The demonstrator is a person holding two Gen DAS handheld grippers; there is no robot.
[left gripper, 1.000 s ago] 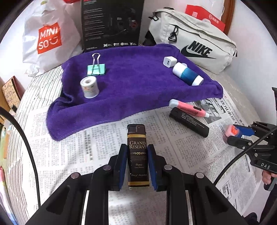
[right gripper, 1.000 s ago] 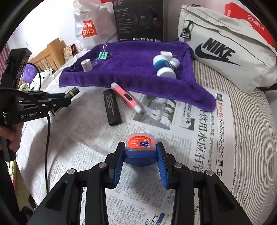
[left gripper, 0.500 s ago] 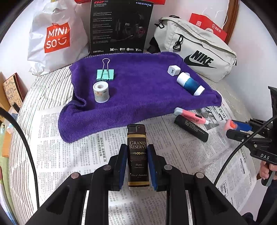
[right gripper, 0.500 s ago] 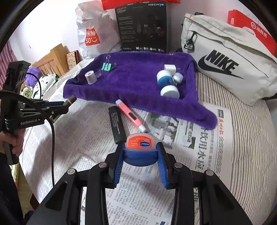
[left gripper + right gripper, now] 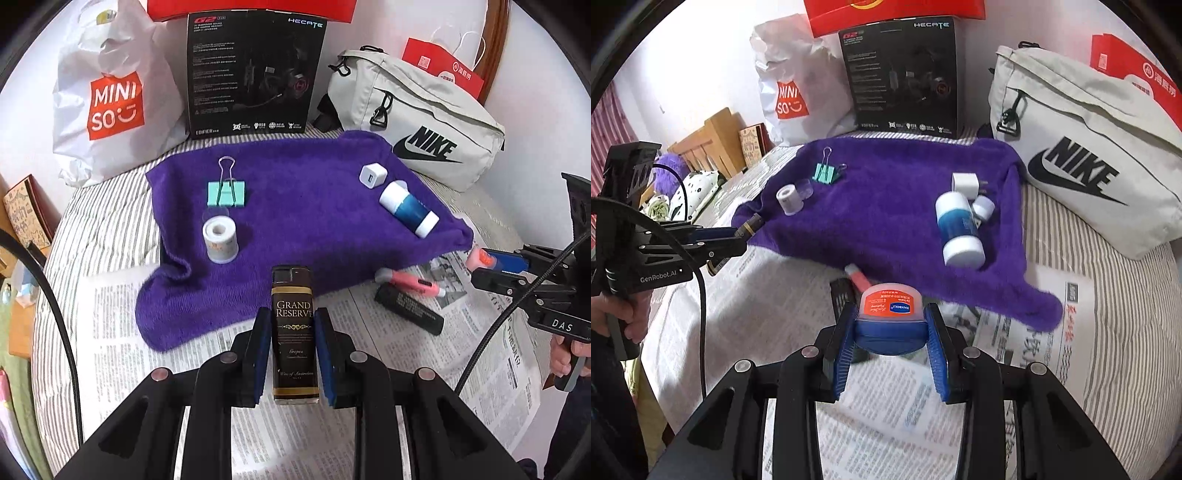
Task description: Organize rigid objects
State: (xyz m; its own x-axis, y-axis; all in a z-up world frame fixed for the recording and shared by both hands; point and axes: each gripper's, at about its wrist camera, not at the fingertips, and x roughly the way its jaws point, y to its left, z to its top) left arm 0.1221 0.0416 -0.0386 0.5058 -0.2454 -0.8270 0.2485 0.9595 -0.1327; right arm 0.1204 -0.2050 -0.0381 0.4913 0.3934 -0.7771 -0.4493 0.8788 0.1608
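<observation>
Both grippers have come forward toward the purple towel (image 5: 306,206) since a second ago, so the towel and the boxes behind it sit lower and larger in both views. On the left gripper (image 5: 293,354) the jaws are pressed onto a slim dark lighter (image 5: 294,332) lettered "GRAND RESERVE" in gold, held upright above the newspaper (image 5: 177,332) at the towel's near edge. On the right gripper (image 5: 890,341) the jaws pinch a small blue jar (image 5: 889,319) with an orange lid whose blue tag seems to read "HANBOLI"; it hangs over the newspaper just short of the towel. Five things lie on the towel: one mint binder clip (image 5: 226,192), one white tape roll (image 5: 220,238), one white charger cube (image 5: 373,175), one blue-and-white bottle (image 5: 408,208) on its side, and one small white cap (image 5: 983,206) touching the bottle. Two things lie side by side on the newspaper, off the towel: one pink pen (image 5: 410,282) and one black bar (image 5: 408,310). Behind the towel stand one white bag (image 5: 110,96) printed "MINISO", one black box (image 5: 255,74) marked "G2", "HECATE" and "EDIFIER" with a red box on top, one grey pouch (image 5: 417,122) printed "NIKE", and a red paper bag (image 5: 443,68) with Chinese characters. The right gripper's body reads "DAS"; the left one's reads "GenRobot.AI".
</observation>
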